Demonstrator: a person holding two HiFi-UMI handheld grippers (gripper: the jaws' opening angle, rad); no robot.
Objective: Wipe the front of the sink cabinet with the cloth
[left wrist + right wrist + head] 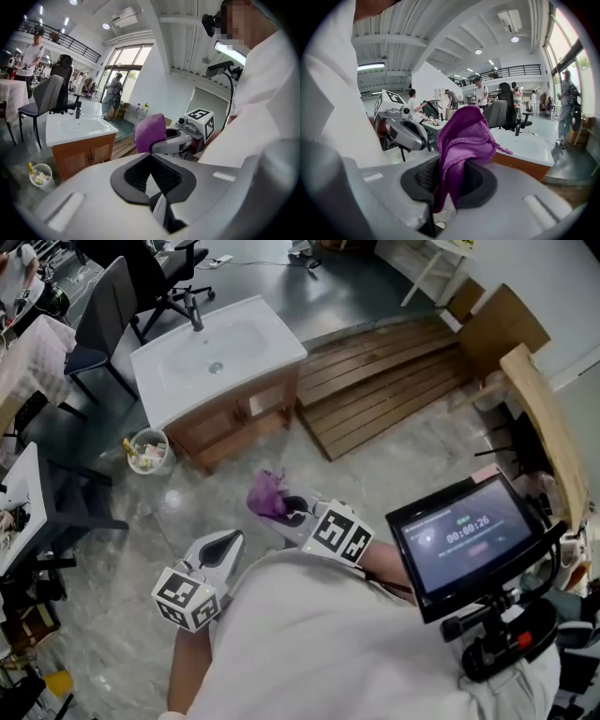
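The sink cabinet [234, 418] stands ahead on the floor, a white basin on top and wooden doors facing me; it also shows as the cabinet [84, 154] and the cabinet [520, 165]. My right gripper [289, 512] is shut on a purple cloth [268, 493], held in the air well short of the doors. The cloth [464, 136] bunches up out of the right gripper [452, 171]. My left gripper [228, 542] hangs lower left of it, jaws together with nothing in them, as the left gripper view [151, 161] shows. From there the cloth [150, 131] appears in profile.
A small waste basket [147, 451] sits by the cabinet's left corner. Wooden slats [384, 381] lie on the floor to its right. Office chairs [103, 324] and desks stand at the left. A monitor [464, 540] on a rig is at my right. People stand far behind.
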